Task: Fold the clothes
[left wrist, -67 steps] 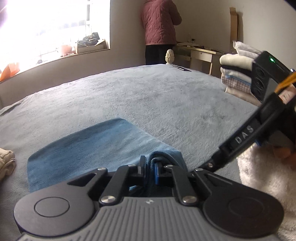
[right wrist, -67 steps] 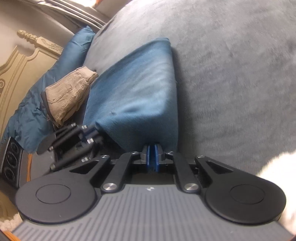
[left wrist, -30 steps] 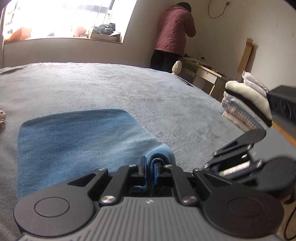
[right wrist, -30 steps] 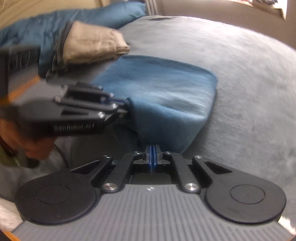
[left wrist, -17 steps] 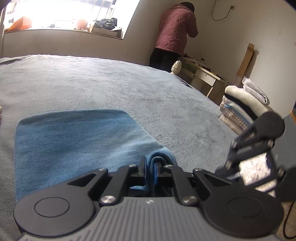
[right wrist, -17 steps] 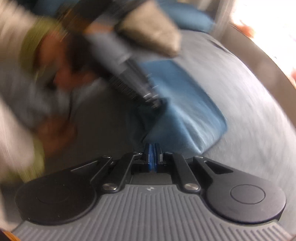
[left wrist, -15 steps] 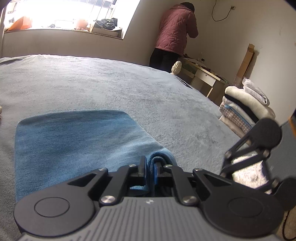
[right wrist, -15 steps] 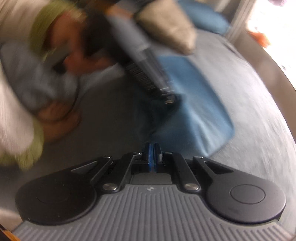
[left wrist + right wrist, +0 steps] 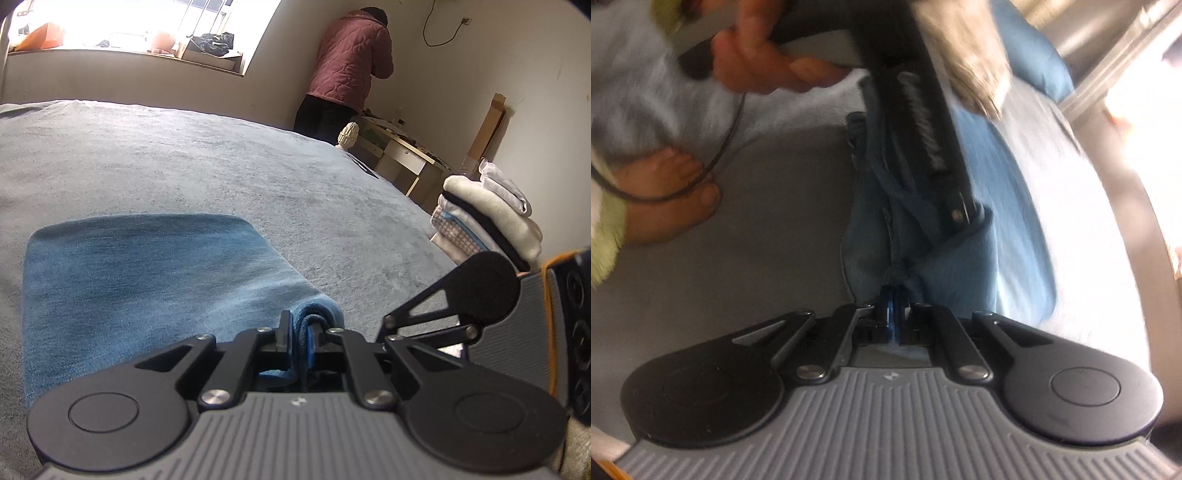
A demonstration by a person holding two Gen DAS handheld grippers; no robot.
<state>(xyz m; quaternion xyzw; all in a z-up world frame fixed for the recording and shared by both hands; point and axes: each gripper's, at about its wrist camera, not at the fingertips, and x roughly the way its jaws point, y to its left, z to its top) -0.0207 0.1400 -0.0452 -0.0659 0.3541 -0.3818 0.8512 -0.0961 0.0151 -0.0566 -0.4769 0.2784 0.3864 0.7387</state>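
Bed cover (image 9: 192, 162): grey, short-piled plush, spread flat across the whole bed.
Blue garment (image 9: 129, 273): soft denim-like cloth with a faded, brushed face, folded into a rounded rectangle; it lies flat on the bed cover, its near corner bunched into a thick roll.
Left gripper (image 9: 300, 341): black linkage arms on a ribbed grey body; the jaws are closed on the rolled corner of the blue garment, which fills the narrow gap between the pads.
Right gripper (image 9: 894, 314): same build, blue pads; the jaws are pressed together on a gathered pinch of the blue garment's edge. In the left wrist view its round black disc and linkage sit just beside the left gripper, at the right.
Left hand (image 9: 764, 62): blurred, wrapped round the dark handle of the left gripper, which crosses the right wrist view at a slant above the cloth.
Foot (image 9: 665, 192): bare, resting on the grey cover, a thin black cable looped over it.
Tan garment (image 9: 964, 55): folded, blurred, past the blue one.
Pile of folded clothes (image 9: 487, 218): cream, black, white and checked layers, stacked at the bed's right edge.
Person (image 9: 351, 66): standing at the far wall in a quilted maroon jacket.
Worktop (image 9: 402, 147): pale wooden desk beside that person.
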